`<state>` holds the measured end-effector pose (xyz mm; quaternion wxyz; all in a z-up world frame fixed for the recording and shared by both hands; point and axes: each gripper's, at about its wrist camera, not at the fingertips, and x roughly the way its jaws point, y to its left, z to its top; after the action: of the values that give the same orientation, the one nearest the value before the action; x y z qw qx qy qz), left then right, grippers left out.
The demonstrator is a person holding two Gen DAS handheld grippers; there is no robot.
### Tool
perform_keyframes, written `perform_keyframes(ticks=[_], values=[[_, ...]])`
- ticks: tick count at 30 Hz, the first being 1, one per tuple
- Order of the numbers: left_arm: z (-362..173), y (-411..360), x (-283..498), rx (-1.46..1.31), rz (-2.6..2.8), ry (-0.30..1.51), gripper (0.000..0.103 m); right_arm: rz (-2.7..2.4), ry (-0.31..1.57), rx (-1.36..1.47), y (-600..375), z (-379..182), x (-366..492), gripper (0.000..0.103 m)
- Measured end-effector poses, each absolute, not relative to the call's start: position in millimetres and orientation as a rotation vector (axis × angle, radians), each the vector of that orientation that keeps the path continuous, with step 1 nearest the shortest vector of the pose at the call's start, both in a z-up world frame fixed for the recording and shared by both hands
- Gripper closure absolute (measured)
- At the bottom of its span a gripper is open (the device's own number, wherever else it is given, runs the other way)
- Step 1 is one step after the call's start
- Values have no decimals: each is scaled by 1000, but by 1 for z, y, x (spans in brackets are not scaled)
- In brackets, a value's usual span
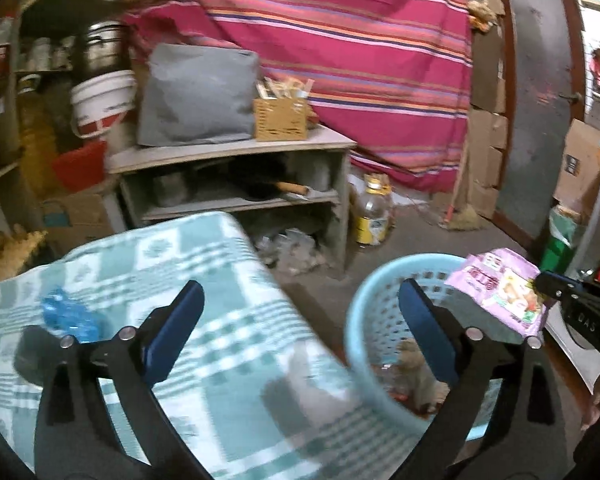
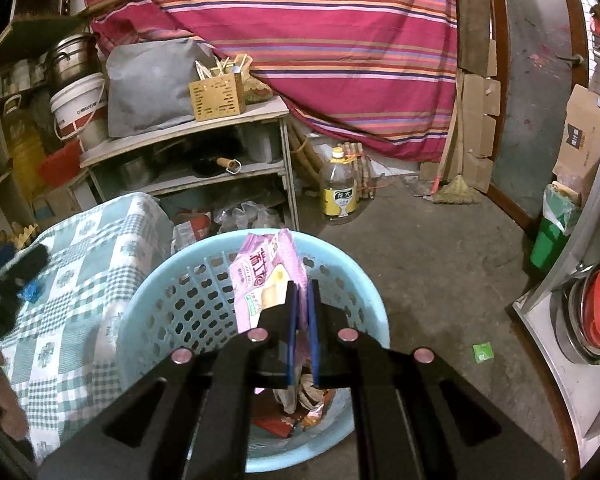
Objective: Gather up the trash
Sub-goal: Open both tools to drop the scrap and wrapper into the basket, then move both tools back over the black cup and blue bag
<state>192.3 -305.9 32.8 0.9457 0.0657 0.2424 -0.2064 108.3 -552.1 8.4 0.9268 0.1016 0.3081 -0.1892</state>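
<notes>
Only right wrist shows green scrap on floor.

We take the blue basket as landmark. From the right wrist we look forward and down into it at close range, directly above its near rim. From the left wrist we view the basket from its left, over the checked cloth. Both views share the basket, grey shelf unit and striped curtain beyond it.
</notes>
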Motion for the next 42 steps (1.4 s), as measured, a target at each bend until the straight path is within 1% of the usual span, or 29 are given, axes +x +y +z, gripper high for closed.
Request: perform_keyframes(ticks=[5, 6, 7, 8, 9, 12, 13, 14, 15, 16, 20, 30, 42], values=[[43, -258, 194, 131, -329, 471, 6, -403, 650, 209, -546, 3, 120, 95], [44, -252, 195, 131, -317, 468, 6, -406, 655, 213, -546, 2, 122, 86], [46, -240, 195, 129, -293, 466, 6, -410, 660, 217, -545, 1, 125, 74], [47, -230, 195, 125, -274, 467, 6, -407, 664, 223, -542, -1, 129, 44], [48, -219, 197, 117, -255, 470, 6, -407, 660, 221, -540, -2, 131, 35], [49, -187, 202, 92, -196, 484, 6, -419, 684, 184, -529, -7, 142, 34], [50, -171, 204, 82, -170, 487, 6, -426, 696, 172, -525, -9, 146, 32], [50, -164, 205, 77, -159, 489, 6, -435, 704, 162, -522, -11, 148, 26], [51, -154, 206, 72, -146, 490, 6, -445, 711, 152, -516, -13, 152, 22], [52, -142, 207, 67, -131, 488, 6, -447, 713, 148, -513, -13, 153, 21], [50, -103, 209, 68, -72, 486, 6, -448, 689, 128, -493, -5, 157, 13], [31, -25, 227, 17, 20, 560, 5, -328, 635, 76, -408, 7, 186, 7], [-3, 11, 250, -21, 58, 670, 5, -181, 681, -60, -302, -11, 227, 7]])
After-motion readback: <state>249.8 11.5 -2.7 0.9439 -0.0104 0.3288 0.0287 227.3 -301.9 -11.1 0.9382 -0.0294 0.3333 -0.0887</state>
